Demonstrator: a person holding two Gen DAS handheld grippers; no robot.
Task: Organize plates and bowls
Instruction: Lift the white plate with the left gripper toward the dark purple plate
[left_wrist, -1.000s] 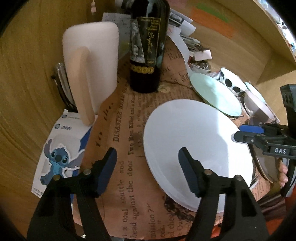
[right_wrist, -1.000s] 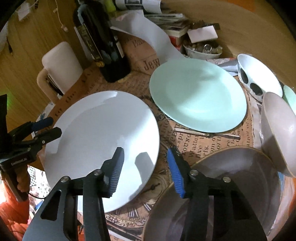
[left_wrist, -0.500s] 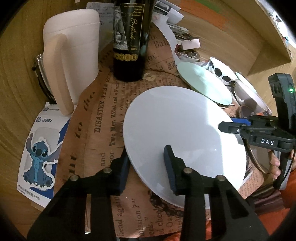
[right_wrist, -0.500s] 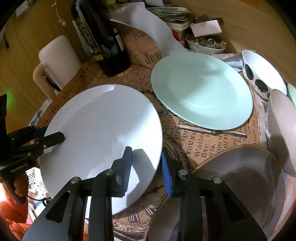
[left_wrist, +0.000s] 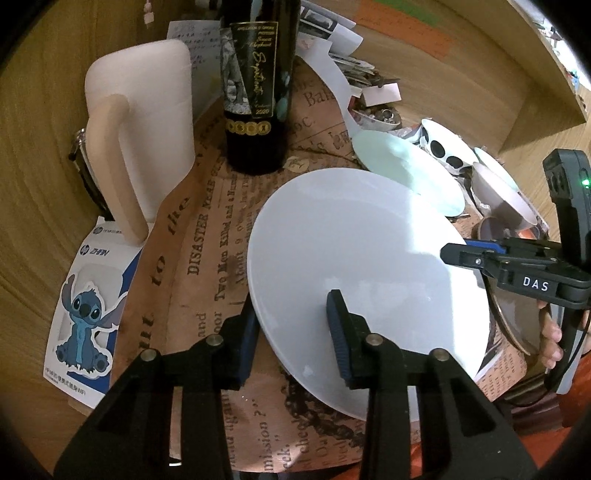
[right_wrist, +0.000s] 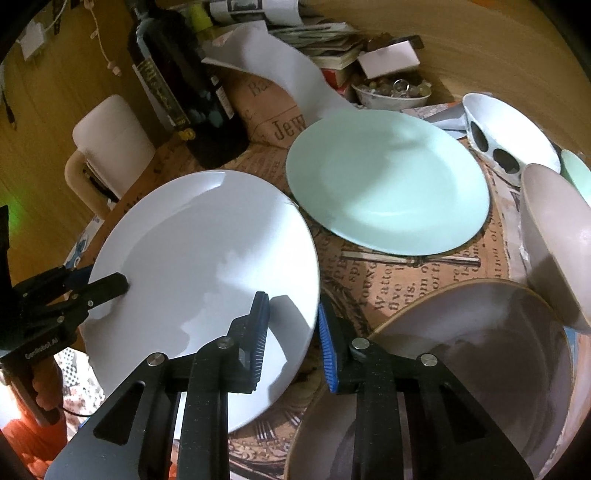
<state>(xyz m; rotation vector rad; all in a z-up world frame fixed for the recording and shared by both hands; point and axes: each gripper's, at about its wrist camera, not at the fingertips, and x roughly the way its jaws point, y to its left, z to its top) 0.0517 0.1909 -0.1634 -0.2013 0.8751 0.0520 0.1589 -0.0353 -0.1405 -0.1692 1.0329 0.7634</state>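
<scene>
Both grippers (left_wrist: 291, 332) (right_wrist: 291, 332) clamped, facing inward.

wine bottle (left_wrist: 255, 85): upright, dark
newsprint cloth (left_wrist: 207, 258): under bottle
Stitch card (left_wrist: 86, 317): flat on desk (left_wrist: 33, 184)

A glossy glazed finish is being shown by the white plate (right_wrist: 207, 266); printed matt paper is being displayed beneath as a table covering (left_wrist: 207, 236).

Walls: curved light wooden panelling (left_wrist: 424, 55) is enclosing the far side.
Surface: brown newspaper-print tablecloth (right_wrist: 399, 280) is covering the table.
Light: glare is falling from the right.
</scene>
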